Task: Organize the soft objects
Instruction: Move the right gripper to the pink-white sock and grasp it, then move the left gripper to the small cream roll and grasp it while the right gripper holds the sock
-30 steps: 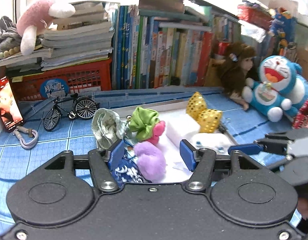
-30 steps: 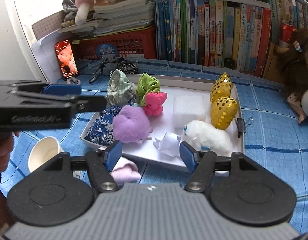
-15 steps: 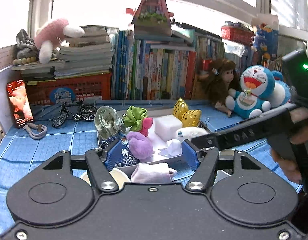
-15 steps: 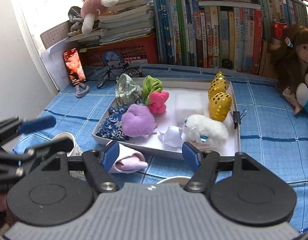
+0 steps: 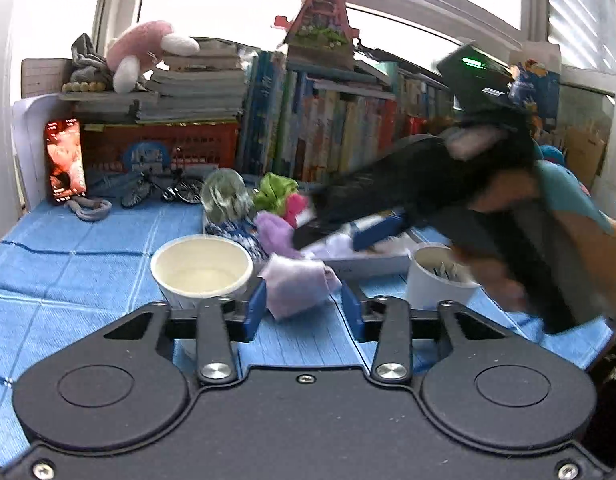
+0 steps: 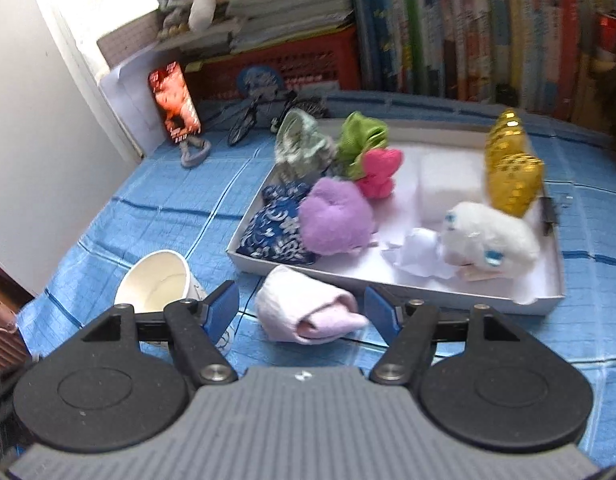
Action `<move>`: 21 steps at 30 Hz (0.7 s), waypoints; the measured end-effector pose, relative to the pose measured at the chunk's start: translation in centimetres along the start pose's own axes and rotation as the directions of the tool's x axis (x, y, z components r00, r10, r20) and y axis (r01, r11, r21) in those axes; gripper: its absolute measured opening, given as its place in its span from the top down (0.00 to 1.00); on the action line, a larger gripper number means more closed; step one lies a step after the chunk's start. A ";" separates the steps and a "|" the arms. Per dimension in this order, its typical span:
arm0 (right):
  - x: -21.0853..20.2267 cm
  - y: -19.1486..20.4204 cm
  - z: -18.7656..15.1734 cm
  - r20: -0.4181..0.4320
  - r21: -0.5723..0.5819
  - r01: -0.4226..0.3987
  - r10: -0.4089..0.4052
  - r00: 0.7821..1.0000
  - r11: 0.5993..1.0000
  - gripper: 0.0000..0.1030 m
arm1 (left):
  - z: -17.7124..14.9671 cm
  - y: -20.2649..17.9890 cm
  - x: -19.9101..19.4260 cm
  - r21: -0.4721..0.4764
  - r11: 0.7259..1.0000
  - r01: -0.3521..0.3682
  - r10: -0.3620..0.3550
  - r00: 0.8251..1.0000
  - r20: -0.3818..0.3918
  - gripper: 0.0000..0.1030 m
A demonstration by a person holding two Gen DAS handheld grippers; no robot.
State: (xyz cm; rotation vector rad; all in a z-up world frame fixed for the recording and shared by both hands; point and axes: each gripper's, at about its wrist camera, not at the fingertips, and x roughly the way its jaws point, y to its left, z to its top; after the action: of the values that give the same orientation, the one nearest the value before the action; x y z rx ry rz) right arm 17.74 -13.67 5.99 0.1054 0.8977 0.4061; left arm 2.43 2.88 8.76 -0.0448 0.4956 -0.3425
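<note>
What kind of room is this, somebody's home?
Most likely a home bedroom or study corner: a row of books by a window, a pink plush toy on stacked books, and a blue cloth over the surface.

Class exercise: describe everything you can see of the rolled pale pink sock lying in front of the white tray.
The rolled pale pink sock is soft knit fabric, folded into a loose bundle with its rolled end showing at the lower right. It lies on the blue checked cloth, outside the white tray and close to its near wall. It sits just ahead of the open right gripper; neither pad touches it.
</note>
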 end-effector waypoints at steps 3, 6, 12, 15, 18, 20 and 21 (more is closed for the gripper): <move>1.9 0.8 0.2 -0.039 -0.015 0.035 -0.036 0.999 0.999 0.23 | -1.0 -0.6 0.2 0.022 1.000 -0.005 0.006 1.000 -0.011 0.68; 3.6 1.0 0.2 -0.079 -0.007 0.066 -0.066 0.995 0.998 0.25 | -1.6 -0.7 1.0 0.015 1.000 -0.028 0.028 0.999 -0.025 0.70; 3.8 0.2 -0.6 -0.103 0.028 0.052 -0.049 0.994 0.998 0.67 | -2.5 -1.1 2.5 0.016 0.997 -0.079 0.080 0.996 -0.028 0.71; 2.3 -0.2 -0.5 -0.061 0.044 0.044 -0.042 0.997 0.998 0.71 | -2.8 -1.2 3.5 -0.005 0.995 -0.102 0.102 0.994 -0.035 0.71; 0.1 -0.5 -0.3 0.001 0.050 0.032 -0.032 0.999 0.998 0.71 | -3.2 -1.5 4.4 -0.032 0.989 -0.143 0.142 0.989 -0.029 0.71; -1.5 -0.6 -0.2 0.045 0.053 0.016 -0.019 0.999 0.998 0.71 | -3.4 -1.7 4.9 -0.067 0.982 -0.176 0.176 0.984 -0.012 0.71; -2.3 -0.7 -0.1 0.068 0.054 0.012 -0.016 0.998 0.998 0.71 | -3.6 -1.8 5.2 -0.094 0.977 -0.194 0.195 0.981 0.005 0.70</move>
State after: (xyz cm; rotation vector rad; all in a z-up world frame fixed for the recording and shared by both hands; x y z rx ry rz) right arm 16.55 -15.21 7.43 0.1617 0.8421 0.3635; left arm 4.43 -0.41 3.44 -0.0882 0.4974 -0.1269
